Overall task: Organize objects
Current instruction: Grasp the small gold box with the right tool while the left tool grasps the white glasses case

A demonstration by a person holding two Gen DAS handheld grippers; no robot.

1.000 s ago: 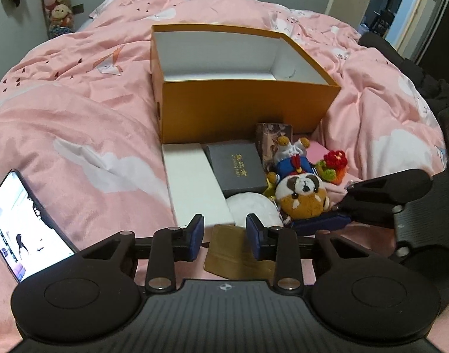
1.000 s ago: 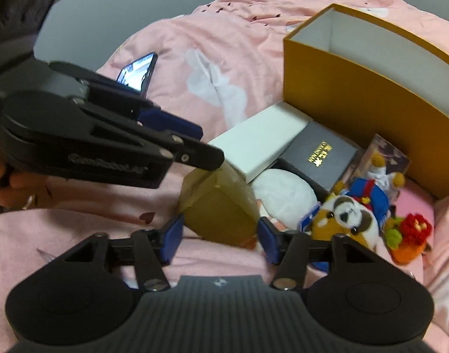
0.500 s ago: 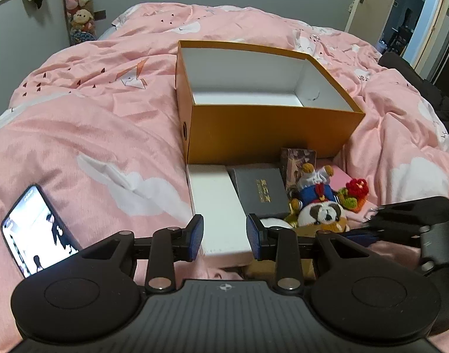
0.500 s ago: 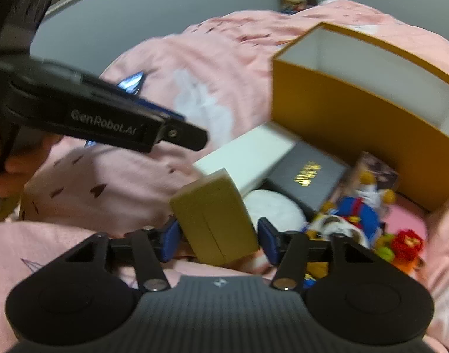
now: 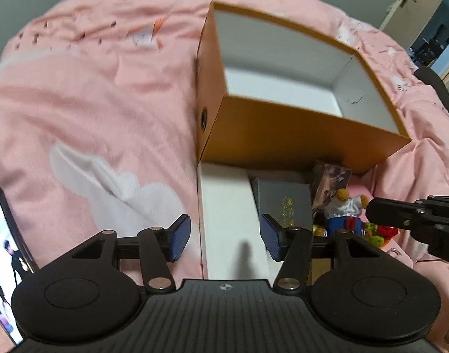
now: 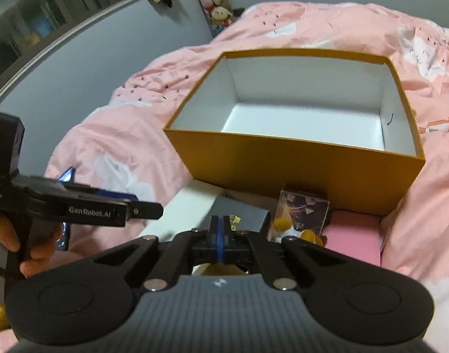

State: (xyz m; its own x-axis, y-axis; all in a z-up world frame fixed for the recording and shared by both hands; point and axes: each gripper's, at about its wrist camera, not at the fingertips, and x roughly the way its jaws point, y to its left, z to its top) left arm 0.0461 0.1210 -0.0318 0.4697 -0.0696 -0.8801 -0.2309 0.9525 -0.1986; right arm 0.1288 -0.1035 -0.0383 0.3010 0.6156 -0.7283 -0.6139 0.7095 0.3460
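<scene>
Orange box (image 6: pixel 298 161) on pink duvet (image 5: pixel 92 103), left hand-held gripper (image 5: pixel 225 236) opening over white box (image 5: pixel 227 206), right hand-held gripper (image 6: pixel 220 235) closed, empty.

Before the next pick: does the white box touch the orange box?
Touching. In the left wrist view, the white box has its far end flush against the orange box front wall, no gap.

**Open orange box, small things heaped at its near wall**

The orange box (image 6: pixel 298 164) sits upright and open on my bed, its white inside bare. Against its near wall lie a long white box (image 5: pixel 227 206), a grey box (image 5: pixel 283 197) with gold lettering just beside it, a patterned cube (image 6: pixel 303 209), a plush toy (image 5: pixel 345 214) and a pink pad (image 6: pixel 353 235).
</scene>
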